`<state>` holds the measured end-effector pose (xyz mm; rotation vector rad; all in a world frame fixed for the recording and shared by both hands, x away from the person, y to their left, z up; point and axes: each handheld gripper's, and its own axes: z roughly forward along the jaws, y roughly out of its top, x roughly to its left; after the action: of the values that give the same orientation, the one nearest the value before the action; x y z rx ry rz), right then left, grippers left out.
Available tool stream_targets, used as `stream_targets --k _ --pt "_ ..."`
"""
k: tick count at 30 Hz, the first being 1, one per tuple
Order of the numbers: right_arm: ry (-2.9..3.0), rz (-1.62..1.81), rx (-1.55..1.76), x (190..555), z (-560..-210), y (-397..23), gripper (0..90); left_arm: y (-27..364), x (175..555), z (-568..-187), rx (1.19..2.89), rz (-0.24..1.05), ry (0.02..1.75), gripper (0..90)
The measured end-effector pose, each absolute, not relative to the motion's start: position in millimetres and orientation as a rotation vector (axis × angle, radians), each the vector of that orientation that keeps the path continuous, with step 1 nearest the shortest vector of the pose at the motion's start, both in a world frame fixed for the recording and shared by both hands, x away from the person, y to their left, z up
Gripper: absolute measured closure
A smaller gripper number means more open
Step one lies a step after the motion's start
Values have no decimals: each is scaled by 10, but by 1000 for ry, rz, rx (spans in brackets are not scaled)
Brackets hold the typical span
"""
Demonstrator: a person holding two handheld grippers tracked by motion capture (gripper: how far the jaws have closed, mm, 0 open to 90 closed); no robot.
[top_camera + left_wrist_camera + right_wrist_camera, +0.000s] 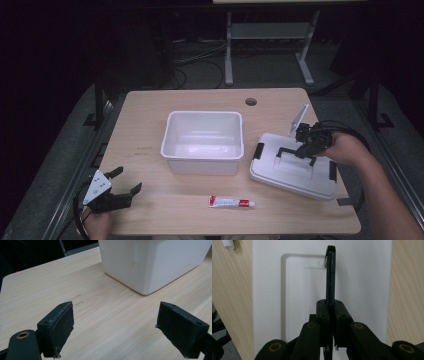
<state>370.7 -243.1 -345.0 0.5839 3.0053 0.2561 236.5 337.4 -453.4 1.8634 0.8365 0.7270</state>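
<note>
Left gripper (121, 186) sits nearest the camera at the counter's (150, 135) front left corner, held low by the left hand (95, 224), fingers (58, 327) wide apart with nothing between them. From the left gripper view those fingers face bare wood, with a corner of the white bin (152, 263) ahead, well apart from them. Toothpaste tube (231, 202), white with red print, lies flat near the front edge, between the two hands and in front of the bin (202, 141). Bin stands open and upright at the counter's middle. White lid (295, 172) lies flat on the counter just right of the bin, turned slightly askew, black latches at its ends. Right gripper (303, 150), held by the right hand (345, 147), is over the lid's middle. In the right gripper view its fingers (322, 315) are pressed together on the lid's black handle (330, 275), which stands up on edge from the lid's (367, 290) recessed centre. Grey plate (299, 120) on the right gripper tilts up behind it.
</note>
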Motion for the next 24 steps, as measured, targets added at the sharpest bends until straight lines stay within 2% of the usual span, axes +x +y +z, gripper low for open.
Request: stream_targets --k 24 --pt "3039 256 587 3730 -3757 -2388 838 3377 2362 -4532 1869 729 832 135"
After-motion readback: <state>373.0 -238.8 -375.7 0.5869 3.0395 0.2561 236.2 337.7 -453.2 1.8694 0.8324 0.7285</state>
